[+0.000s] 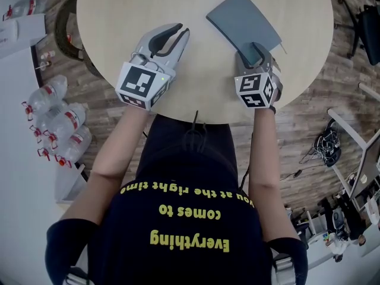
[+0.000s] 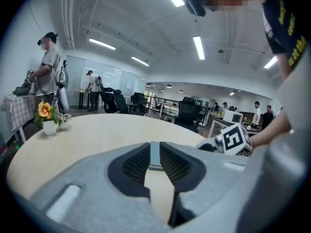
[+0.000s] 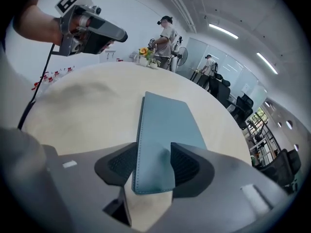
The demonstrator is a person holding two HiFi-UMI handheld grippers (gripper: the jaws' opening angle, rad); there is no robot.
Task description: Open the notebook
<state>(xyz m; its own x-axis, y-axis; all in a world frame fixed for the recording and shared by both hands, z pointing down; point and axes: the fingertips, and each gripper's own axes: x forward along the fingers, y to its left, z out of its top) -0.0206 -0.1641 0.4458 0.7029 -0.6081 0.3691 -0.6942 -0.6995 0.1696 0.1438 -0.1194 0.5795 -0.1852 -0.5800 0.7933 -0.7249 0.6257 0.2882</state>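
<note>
Notebook (image 1: 240, 19) end pinched in right gripper (image 3: 153, 154); left gripper (image 1: 176, 31) closed.

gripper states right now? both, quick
Left gripper: closed, nothing held.
Right gripper: closed on the near end of the blue-grey stitched notebook, pads against its two long edges.
</note>
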